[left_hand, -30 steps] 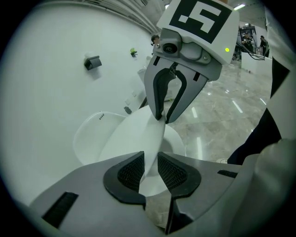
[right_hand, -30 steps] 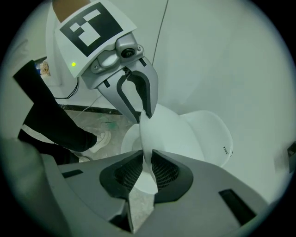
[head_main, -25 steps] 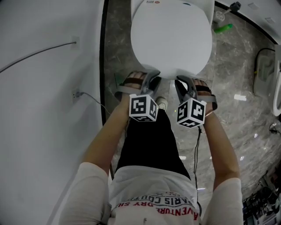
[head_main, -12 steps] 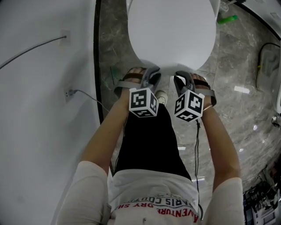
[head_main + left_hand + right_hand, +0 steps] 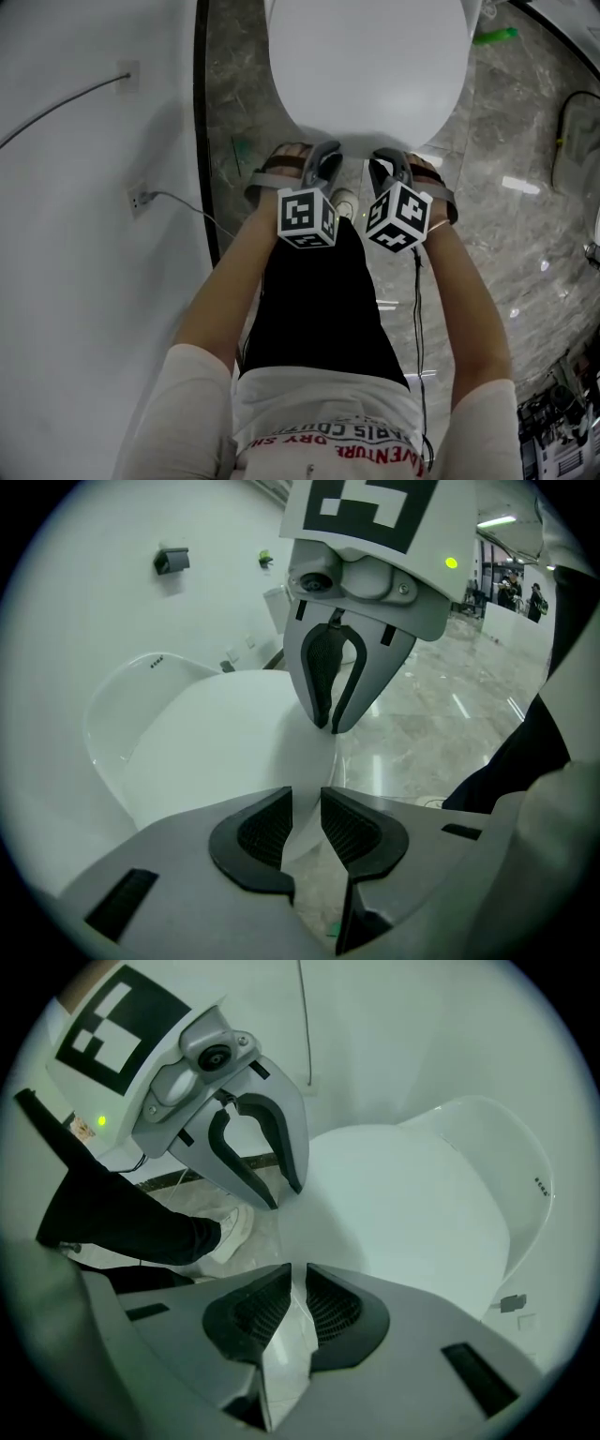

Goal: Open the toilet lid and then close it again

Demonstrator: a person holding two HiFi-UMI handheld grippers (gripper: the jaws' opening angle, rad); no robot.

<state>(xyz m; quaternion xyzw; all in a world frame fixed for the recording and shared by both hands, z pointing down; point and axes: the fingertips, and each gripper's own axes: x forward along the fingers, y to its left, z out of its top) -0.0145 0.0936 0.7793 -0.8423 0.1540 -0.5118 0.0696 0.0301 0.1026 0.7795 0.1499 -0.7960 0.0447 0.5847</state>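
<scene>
White lid (image 5: 370,66) is cut off by the head view's top edge, its front rim toward the person; the left gripper (image 5: 323,161) and right gripper (image 5: 384,165) reach that rim, but their bodies and cubes cover the jaws

Left gripper view: jaws partly closed and clamped on the lid's front rim, which fills the gap; the right gripper's tips sit just beside them at the same rim

Right gripper view: jaws nearly together, pinching the rim; only here a white shoe (image 5: 230,1230) shows on the floor beyond
</scene>
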